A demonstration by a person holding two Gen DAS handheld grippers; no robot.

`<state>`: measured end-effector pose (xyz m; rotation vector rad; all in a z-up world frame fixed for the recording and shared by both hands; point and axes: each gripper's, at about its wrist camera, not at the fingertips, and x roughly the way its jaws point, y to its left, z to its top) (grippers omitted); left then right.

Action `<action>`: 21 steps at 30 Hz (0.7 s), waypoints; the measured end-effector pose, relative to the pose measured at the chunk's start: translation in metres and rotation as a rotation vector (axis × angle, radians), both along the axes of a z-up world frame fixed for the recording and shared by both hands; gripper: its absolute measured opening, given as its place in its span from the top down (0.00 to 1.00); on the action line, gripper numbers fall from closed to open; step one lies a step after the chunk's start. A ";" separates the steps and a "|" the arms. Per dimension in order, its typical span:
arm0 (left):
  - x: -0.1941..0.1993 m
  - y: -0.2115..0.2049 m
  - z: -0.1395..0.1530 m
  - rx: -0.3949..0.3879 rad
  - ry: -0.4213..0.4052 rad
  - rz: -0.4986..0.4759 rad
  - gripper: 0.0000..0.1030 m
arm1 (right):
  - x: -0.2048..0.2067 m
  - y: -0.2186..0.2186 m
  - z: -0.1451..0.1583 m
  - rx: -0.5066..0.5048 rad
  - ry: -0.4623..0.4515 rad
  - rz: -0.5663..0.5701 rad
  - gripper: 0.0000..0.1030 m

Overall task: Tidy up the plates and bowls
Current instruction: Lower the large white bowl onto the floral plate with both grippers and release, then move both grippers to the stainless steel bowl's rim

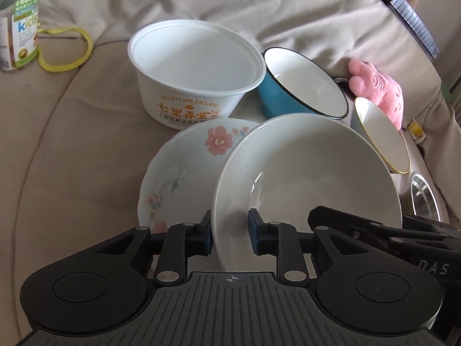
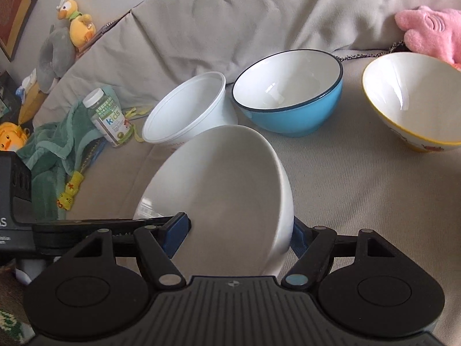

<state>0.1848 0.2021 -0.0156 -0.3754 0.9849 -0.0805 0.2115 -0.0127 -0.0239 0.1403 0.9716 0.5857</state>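
The plain white ceramic bowl [image 1: 305, 178], tilted near the floral plate [image 1: 184, 173], is straddled at its rim by the left gripper [image 1: 230, 233] and right gripper [image 2: 239, 233], both jaws part-open. Lift step judged; closure needed next.

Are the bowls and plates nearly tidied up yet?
Not nearly. Nothing looks stacked yet. Both tools straddle the plain white bowl's rim: the left tool and the right tool. The flowered plate, paper tub, blue bowl and yellow-rimmed bowl lie apart on the sofa.
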 end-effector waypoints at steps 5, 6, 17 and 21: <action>-0.006 0.011 0.005 0.095 -0.044 0.060 0.77 | 0.001 0.028 -0.002 -0.081 -0.010 0.017 0.29; -0.007 0.015 0.005 0.101 -0.047 0.079 0.79 | 0.002 0.033 -0.005 -0.089 0.001 0.023 0.29; -0.026 0.028 0.026 0.158 -0.158 0.130 0.81 | -0.003 0.050 -0.014 -0.138 0.006 0.048 0.29; -0.038 0.020 0.044 0.210 -0.256 0.136 0.81 | -0.005 0.030 0.008 -0.116 -0.049 0.036 0.26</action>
